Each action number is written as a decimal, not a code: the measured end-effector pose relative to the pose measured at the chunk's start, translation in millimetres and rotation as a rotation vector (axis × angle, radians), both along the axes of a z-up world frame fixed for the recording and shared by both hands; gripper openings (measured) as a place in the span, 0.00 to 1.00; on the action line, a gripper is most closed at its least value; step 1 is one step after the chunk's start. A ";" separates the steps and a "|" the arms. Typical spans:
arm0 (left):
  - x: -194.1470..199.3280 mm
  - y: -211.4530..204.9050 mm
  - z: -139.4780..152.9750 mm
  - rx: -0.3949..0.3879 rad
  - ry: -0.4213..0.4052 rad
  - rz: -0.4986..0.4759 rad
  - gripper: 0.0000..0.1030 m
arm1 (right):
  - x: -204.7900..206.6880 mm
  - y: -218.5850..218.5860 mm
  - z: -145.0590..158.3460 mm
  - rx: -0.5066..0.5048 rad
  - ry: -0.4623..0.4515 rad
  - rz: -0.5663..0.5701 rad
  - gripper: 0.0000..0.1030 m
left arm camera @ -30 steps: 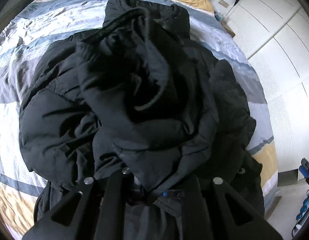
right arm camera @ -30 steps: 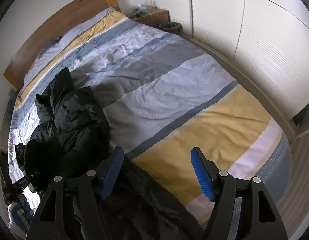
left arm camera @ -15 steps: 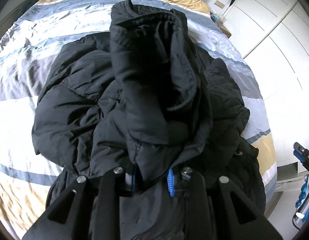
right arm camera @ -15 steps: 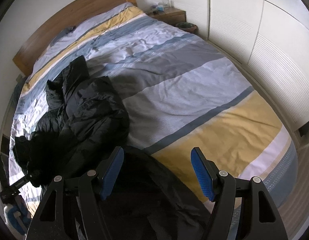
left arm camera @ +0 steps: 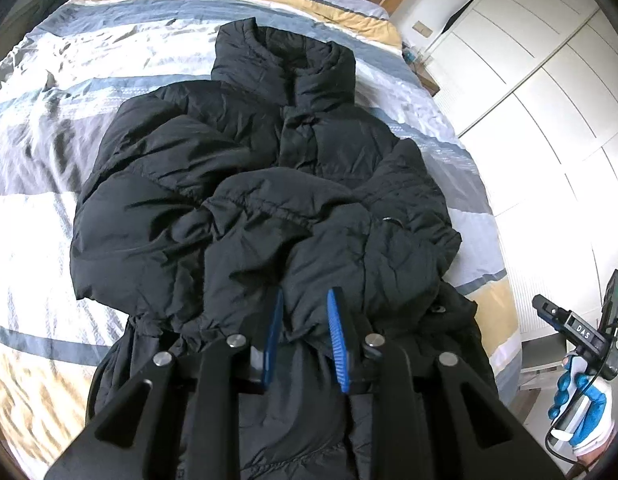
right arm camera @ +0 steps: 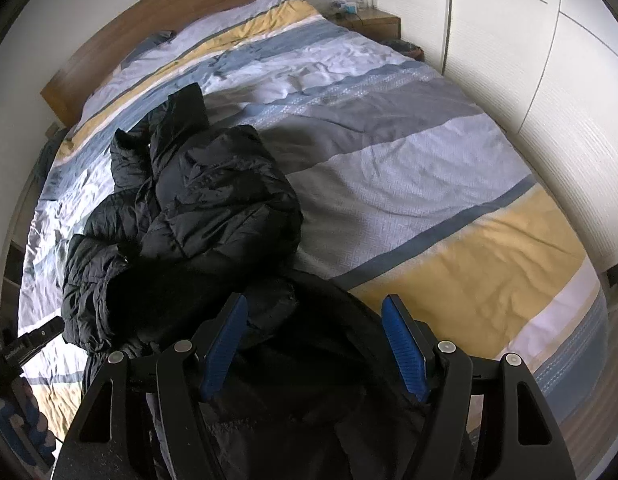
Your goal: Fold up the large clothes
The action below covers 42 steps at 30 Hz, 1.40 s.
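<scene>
A large black puffer jacket [left arm camera: 269, 208] lies on the striped bed, collar toward the headboard, with both sleeves folded across its chest. My left gripper [left arm camera: 303, 328] hovers over the jacket's lower front; its blue pads stand partly apart with a fold of jacket fabric bulging between them. In the right wrist view the jacket [right arm camera: 197, 200] lies at the left, and its lower part spreads under my right gripper [right arm camera: 315, 344], which is open and empty just above the fabric.
The bed's striped duvet [right arm camera: 409, 184] spreads to the right of the jacket. White wardrobe doors [right arm camera: 541, 72] line the right side. A wooden headboard [right arm camera: 169, 28] and a nightstand [right arm camera: 369, 22] stand at the far end.
My left gripper has laid the lifted sleeve down across the jacket's front and its pads have spread apart. My right gripper has shifted left over the jacket's lower part, still open.
</scene>
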State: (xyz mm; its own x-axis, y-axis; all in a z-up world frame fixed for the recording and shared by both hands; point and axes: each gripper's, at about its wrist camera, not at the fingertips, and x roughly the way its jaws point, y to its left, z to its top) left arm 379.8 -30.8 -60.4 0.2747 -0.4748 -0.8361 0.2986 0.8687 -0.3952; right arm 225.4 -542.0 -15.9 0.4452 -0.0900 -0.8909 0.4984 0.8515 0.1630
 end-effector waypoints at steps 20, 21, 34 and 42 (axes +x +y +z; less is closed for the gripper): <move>53.6 96.0 -33.5 0.101 -0.014 0.129 0.22 | 122.8 203.4 -12.7 0.018 -0.085 0.570 0.67; 56.7 92.9 -38.1 0.100 -0.012 0.119 0.22 | 130.4 216.0 -16.3 0.015 -0.088 0.601 0.67; 69.6 127.6 -94.5 0.135 0.068 0.133 0.22 | 135.1 197.5 -96.7 -0.027 0.108 0.589 0.70; 85.3 108.0 -55.7 0.118 -0.039 0.112 0.22 | 137.5 202.0 -61.4 -0.057 0.028 0.656 0.70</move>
